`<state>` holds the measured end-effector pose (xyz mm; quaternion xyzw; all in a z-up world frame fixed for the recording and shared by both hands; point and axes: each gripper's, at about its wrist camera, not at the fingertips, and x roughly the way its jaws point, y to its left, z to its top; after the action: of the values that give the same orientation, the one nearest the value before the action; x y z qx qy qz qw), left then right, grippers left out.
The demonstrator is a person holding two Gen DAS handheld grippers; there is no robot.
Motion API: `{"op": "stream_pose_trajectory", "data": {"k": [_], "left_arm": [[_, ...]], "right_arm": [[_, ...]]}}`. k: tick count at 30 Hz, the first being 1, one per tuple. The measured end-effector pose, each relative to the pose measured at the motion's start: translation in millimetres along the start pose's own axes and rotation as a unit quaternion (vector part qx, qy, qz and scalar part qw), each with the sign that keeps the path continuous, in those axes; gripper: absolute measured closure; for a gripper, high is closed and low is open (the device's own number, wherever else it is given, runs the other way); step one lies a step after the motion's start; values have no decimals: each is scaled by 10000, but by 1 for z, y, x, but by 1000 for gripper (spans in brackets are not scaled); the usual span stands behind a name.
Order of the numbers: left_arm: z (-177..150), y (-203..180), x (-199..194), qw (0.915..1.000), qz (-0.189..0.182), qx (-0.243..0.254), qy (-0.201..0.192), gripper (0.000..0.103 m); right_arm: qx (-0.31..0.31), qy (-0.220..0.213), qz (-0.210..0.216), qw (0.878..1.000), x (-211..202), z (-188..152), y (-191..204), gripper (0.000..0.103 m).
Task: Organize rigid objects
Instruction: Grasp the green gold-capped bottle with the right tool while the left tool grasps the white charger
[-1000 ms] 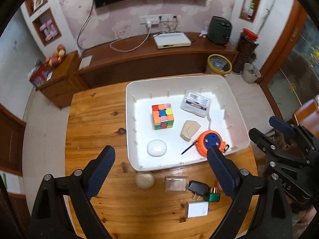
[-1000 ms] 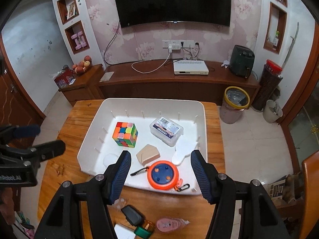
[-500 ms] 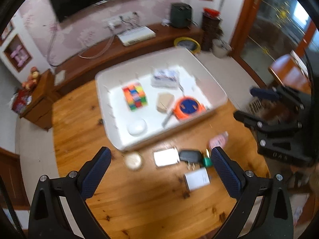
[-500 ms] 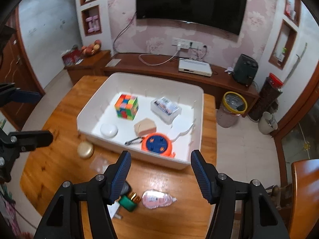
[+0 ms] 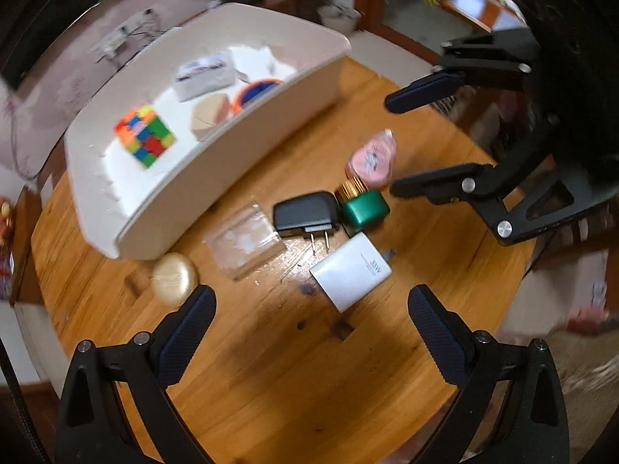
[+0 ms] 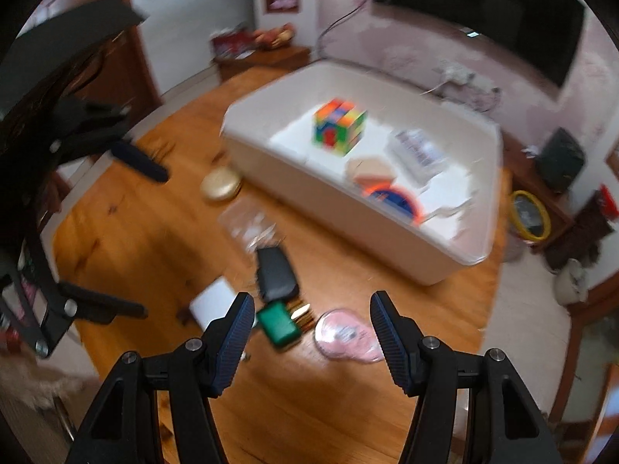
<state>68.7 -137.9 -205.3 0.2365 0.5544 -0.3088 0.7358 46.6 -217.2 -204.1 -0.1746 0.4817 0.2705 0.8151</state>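
Chargers [image 5: 350,270] and other bits by the bin [image 5: 232,147] now way closer, left gripper [image 5: 311,305] and right gripper [image 6: 312,326] both dropped low, spread, grasping nothing.

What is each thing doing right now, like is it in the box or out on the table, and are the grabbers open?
Left gripper: open, holding nothing.
Right gripper: open, holding nothing.
White bin: on the table, partly filled.
Puzzle cube: inside the bin.
Orange reel: inside the bin.
Black plug: out on the table, prongs showing.
White charger: flat on the table.
Green case: on the table.
Pink packet: on the table.
Gold compact: on the table, closed.
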Motion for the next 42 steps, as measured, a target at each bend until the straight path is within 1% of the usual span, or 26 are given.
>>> {"op": "stream_pose_trajectory", "data": {"k": [1,3,6,10,14,16,18,19,23,25,28,29,30,32,33,35,36,38,39,40,41,42], "left_arm": [[1,-2,5,9999,-27,118,33,4],[3,-7,14,9994,-134,310,83,4],[6,-11,24,9981,-234,555,154,4],[6,-17,35,9943,-310,959,338,4],[4,-19,42,9919,-364,1123,465,4],[4,-21,44,9914,-364,1154,506,5],[5,-20,46,9910,-420,1161,523,6],[4,-21,46,9908,-427,1168,533,8],[8,-24,51,9893,-480,1264,553,10],[8,-29,51,9882,-494,1347,544,10],[5,-44,53,9825,-442,1728,534,11],[3,-51,54,9801,-403,1867,533,13],[0,-59,56,9752,-343,2115,551,14],[-6,-71,60,9674,-260,2452,581,22],[-10,-78,63,9621,-213,2651,609,24],[-14,-85,68,9546,-74,2915,602,26],[-16,-88,70,9520,-51,3002,604,26],[-15,-88,73,9511,-66,3023,626,32],[-13,-88,75,9526,-104,2972,648,34],[-6,-85,79,9537,-124,2931,659,40],[-3,-84,80,9556,-206,2861,681,42],[4,-81,83,9569,-276,2805,703,43]], "right_arm": [[-98,99,137,9998,9,-4,0,40],[-285,224,275,9990,22,-11,3,40],[-689,413,309,9963,40,-18,9,40],[-1013,451,357,9932,55,-20,10,40],[-1242,446,572,9896,65,-15,11,41],[-1330,505,715,9872,70,-15,12,46],[-1371,565,880,9850,74,-14,13,58],[-1375,532,962,9844,75,-14,13,59],[-1234,523,1161,9842,76,-13,6,60],[-1158,504,1181,9849,74,-15,2,60],[-1055,485,1232,9856,73,-17,-4,60],[-1023,486,1253,9856,73,-17,-6,60],[-962,484,1290,9858,73,-18,-8,60],[-900,463,1331,9859,73,-18,-11,60],[-898,449,1326,9861,74,-19,-12,60],[-892,423,1331,9862,74,-19,-12,60],[-893,423,1329,9862,79,-12,-13,60],[-907,405,1316,9863,79,-13,-13,60],[-913,400,1313,9863,79,-12,-13,60],[-916,397,1311,9863,78,-13,-12,60],[-919,393,1307,9864,78,-13,-12,60],[-925,394,1303,9864,79,-13,-11,60]]}}
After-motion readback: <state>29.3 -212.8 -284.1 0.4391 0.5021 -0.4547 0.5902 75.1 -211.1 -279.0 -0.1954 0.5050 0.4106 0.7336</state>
